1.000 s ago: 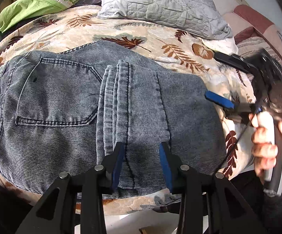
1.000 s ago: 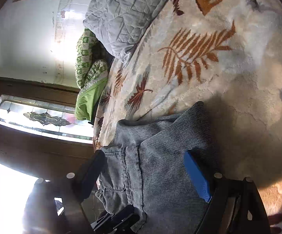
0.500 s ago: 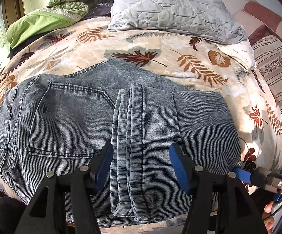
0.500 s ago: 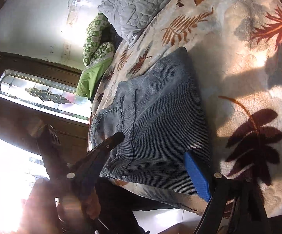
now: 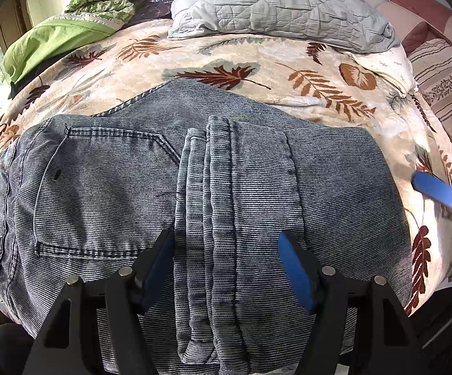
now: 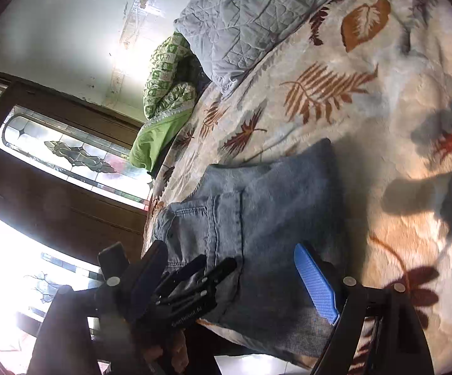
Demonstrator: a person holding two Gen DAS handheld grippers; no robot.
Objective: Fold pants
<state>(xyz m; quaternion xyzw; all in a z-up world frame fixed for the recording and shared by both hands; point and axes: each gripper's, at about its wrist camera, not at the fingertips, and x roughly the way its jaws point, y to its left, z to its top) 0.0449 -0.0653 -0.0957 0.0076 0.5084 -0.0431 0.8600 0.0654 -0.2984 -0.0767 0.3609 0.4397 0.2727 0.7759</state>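
Grey-blue ribbed pants (image 5: 226, 187) lie folded on the leaf-print blanket (image 5: 335, 93), back pocket to the left and a stack of leg hems running down the middle. My left gripper (image 5: 227, 268) hovers over those hems near the bed's front edge. Its jaws are opening and the blue pads (image 5: 294, 268) press on nothing. My right gripper (image 6: 229, 250) stands open off the pants' right side, and one of its blue pads (image 5: 435, 192) shows at the right edge of the left wrist view. In the right wrist view, the pants (image 6: 272, 218) lie ahead, with the left gripper (image 6: 210, 265) over their near end.
A grey quilted pillow (image 5: 272, 3) and a green bundle of bedding (image 5: 57, 40) lie at the far side of the bed. A striped cover (image 5: 444, 75) sits at the right. Beyond the bed's left side stands a dark wooden door with a glass pane (image 6: 69, 156).
The left jaws have spread wider and let go of the folded hems. The right gripper pulled away from the pants' right edge and now shows only one pad at the far right.
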